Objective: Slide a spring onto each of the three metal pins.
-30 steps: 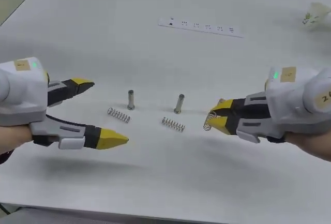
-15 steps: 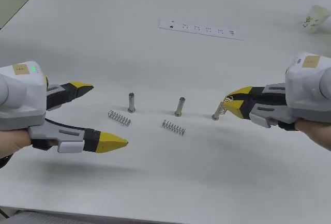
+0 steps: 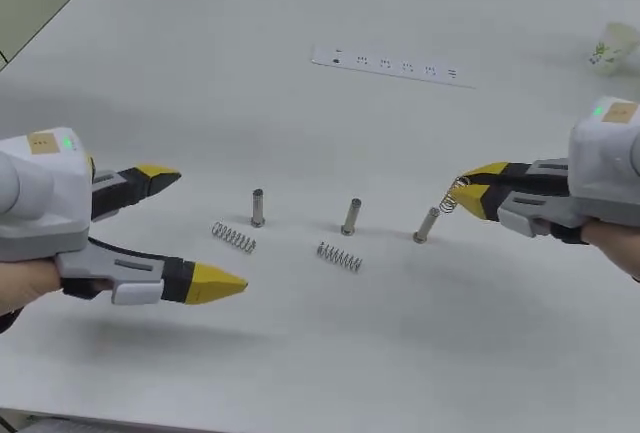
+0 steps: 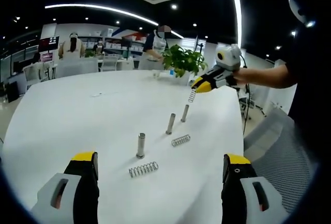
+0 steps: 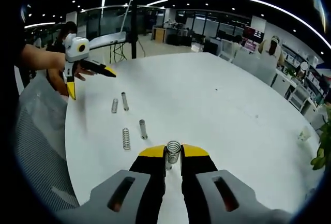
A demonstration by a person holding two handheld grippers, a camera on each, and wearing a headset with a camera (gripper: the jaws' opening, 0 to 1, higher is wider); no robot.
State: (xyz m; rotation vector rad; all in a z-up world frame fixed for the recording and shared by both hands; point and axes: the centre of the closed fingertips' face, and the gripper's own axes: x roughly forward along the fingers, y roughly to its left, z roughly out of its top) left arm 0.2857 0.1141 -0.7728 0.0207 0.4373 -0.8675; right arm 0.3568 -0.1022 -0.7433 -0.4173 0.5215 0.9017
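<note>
We can read no writing: the tan sticker (image 3: 42,141) on the left tongs' white housing and the one (image 3: 620,111) on the right tongs' housing are too small to make out, as are the dark marks on the white power strip (image 3: 392,65) lying at the far side. A paper cup (image 3: 612,48) with a green print stands at the far right.

The worktop (image 3: 300,123) is smooth, matt and white. On it stand three short grey metal pins with flat heads: the left pin (image 3: 258,207), the middle pin (image 3: 351,217) and the right pin (image 3: 427,224). Two thin coiled wire springs lie flat, the left spring (image 3: 233,237) just near of the left pin and the middle spring (image 3: 339,256) just near of the middle pin.

The left tongs (image 3: 200,228), yellow-tipped on black and grey, gape wide and hold nothing, off to the left of the pins. The right tongs (image 3: 468,189) are pinched narrow on the held spring (image 3: 450,198), which hangs just above the right pin's top; we cannot tell if they touch.
</note>
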